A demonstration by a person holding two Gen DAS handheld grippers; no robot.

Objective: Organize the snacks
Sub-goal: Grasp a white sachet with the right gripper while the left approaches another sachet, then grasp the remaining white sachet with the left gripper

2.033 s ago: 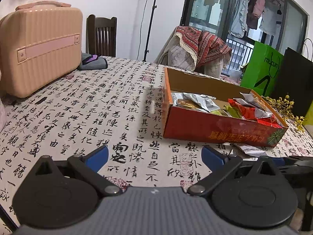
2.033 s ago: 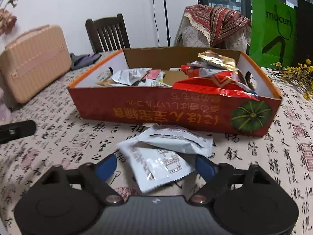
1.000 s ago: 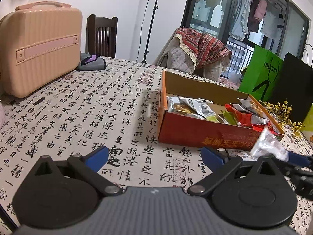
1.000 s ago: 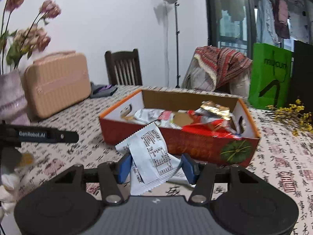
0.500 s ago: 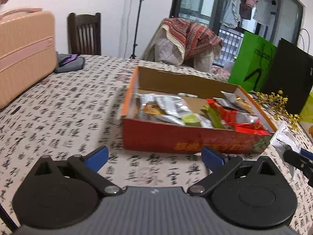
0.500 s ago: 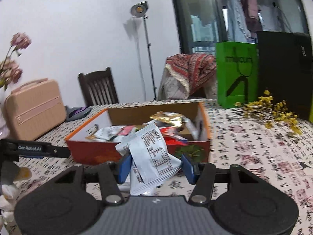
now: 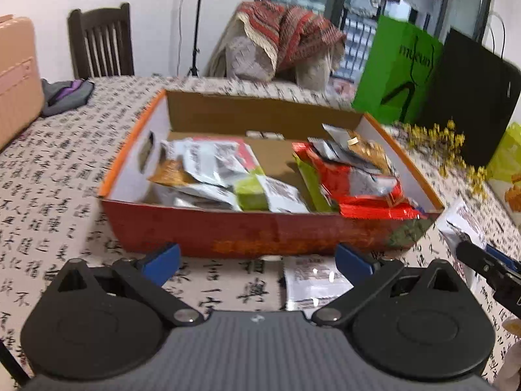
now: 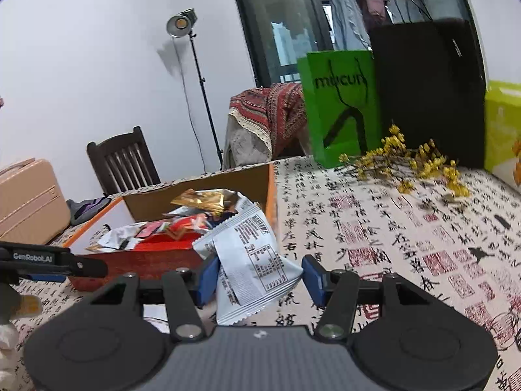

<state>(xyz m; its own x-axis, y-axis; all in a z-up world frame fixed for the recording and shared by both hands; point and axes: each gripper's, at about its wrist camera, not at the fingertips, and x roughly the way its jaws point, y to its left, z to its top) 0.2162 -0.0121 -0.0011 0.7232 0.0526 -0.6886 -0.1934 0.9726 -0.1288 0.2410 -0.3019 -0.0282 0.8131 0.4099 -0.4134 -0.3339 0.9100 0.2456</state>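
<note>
An open orange-red cardboard box (image 7: 267, 231) holds several snack packets, silver ones at its left and red ones (image 7: 361, 192) at its right. My left gripper (image 7: 257, 262) is open and empty just before the box's front wall. A white snack packet (image 7: 312, 282) lies on the tablecloth by its right finger. My right gripper (image 8: 260, 278) is shut on a white snack packet (image 8: 250, 260), held up to the right of the box (image 8: 136, 260). That packet also shows in the left wrist view (image 7: 462, 224).
A green paper bag (image 7: 397, 71) and a black bag (image 7: 472, 94) stand at the back right, with yellow dried flowers (image 8: 410, 163) lying before them. A pink case (image 7: 16, 78) and a dark chair (image 7: 101, 42) are at the left. A lime-green box (image 8: 503, 127) stands far right.
My right gripper closed on one white packet, lifted it off the table and swung right past the box. My left gripper moved right, up to the box's front.
</note>
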